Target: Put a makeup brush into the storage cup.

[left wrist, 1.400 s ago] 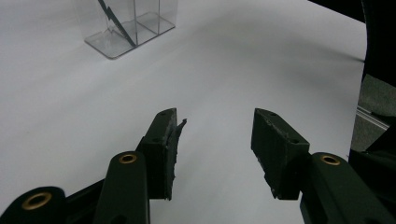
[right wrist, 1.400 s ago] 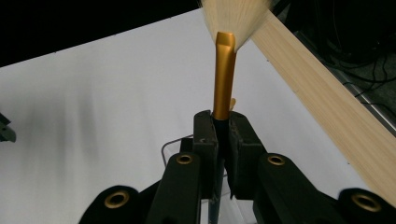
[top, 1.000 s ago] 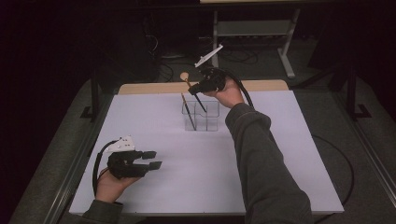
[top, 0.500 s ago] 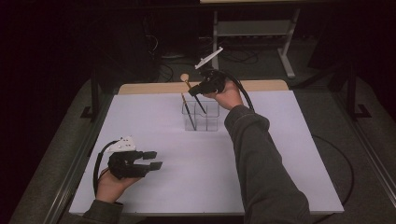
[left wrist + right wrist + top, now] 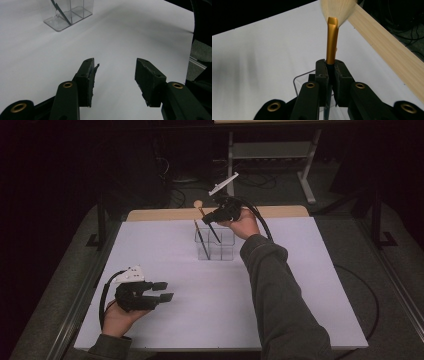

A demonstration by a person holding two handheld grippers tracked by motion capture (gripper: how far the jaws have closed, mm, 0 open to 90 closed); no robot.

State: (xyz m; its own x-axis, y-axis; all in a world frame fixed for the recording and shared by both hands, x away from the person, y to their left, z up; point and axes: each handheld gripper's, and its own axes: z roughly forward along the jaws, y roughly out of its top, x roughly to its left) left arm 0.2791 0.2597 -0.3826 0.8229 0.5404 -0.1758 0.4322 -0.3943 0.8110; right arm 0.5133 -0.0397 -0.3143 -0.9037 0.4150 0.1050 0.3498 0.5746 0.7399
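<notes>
While right gripper clamps brush over clear holder (bristles up), left gripper gapes empty.

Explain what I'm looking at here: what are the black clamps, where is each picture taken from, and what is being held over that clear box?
A person works at a white table, holding a hand-held gripper in each hand. The high view looks down from above the person's side. Each gripper view looks along that gripper's own jaws. The left gripper rests near the table's front, jaws apart with nothing between them. The right gripper is shut on a makeup brush, gold ferrule and pale fanned bristles pointing up, its handle reaching down into a clear plastic organizer. A second dark brush leans inside the organizer.
</notes>
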